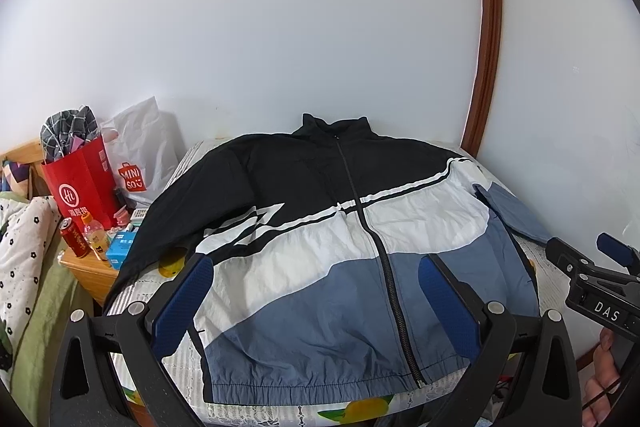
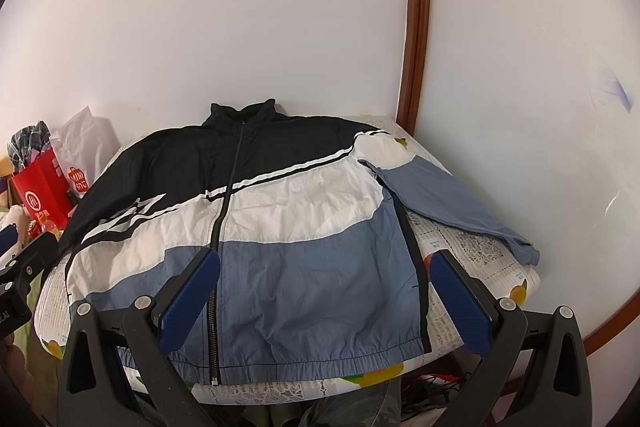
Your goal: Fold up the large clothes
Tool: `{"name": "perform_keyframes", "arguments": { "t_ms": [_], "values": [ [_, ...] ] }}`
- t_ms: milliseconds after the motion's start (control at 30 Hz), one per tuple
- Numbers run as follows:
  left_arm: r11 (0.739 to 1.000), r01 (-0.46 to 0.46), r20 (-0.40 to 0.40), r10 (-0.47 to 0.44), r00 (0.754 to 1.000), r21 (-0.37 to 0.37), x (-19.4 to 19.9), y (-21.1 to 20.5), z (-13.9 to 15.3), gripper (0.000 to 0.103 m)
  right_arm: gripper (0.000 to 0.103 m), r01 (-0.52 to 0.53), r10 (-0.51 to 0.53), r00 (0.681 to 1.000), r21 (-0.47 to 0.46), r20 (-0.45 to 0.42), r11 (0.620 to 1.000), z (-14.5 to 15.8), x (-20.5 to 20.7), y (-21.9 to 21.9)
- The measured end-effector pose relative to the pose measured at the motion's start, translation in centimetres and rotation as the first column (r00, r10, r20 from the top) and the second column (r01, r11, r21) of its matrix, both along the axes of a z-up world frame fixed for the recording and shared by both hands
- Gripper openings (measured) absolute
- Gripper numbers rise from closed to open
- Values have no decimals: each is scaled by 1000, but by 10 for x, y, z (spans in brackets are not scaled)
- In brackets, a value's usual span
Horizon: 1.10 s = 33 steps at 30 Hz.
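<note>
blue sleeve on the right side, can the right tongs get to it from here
Probably yes. The blue sleeve lies flat and uncovered on the bed, and the right tongs are open above the jacket with nothing between them.

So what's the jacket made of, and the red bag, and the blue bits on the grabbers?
The jacket looks like thin, matte nylon-type cloth: it shows fine, crisp crinkles all over. The red bag seems to be glossy paper, standing stiff with sharp creases. The blue pads on the right hand-held gripper look like rubber or plastic with a fine, grippy texture; which one is hard to tell.
</note>
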<state>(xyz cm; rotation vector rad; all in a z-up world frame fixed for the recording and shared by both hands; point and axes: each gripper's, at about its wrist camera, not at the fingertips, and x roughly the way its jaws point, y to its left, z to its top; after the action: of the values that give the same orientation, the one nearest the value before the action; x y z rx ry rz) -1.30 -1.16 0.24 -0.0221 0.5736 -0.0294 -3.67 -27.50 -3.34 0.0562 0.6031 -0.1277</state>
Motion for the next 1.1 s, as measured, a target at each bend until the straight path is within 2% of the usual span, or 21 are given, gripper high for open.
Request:
{"name": "perform_keyframes", "arguments": {
  "t_ms": [400, 633, 733, 1000, 1100],
  "values": [
    [1000, -20, 21, 20, 1000, -2, 6, 10, 4, 103, 103, 18, -18, 1000, 6, 5, 1000, 0, 1, -3],
    [1000, -18, 10, 18, 1000, -7, 25, 17, -8, 103, 103, 4, -4, 1000, 16, 6, 1000, -11, 15, -4],
    [1000, 4, -31, -4, 1000, -13, 36, 22, -19, 103, 103, 10, -10, 1000, 0, -11, 1000, -18, 25, -4],
    [998, -68, -127, 69, 990, 8, 70, 61, -53, 102, 102, 12, -10, 997, 39, -70, 999, -45, 63, -7],
    [995, -97, -167, 99, 981, 16, 85, 82, -70, 102, 89, -35, 43, 991, 66, -124, 997, -61, 81, -1]
  ]
}}
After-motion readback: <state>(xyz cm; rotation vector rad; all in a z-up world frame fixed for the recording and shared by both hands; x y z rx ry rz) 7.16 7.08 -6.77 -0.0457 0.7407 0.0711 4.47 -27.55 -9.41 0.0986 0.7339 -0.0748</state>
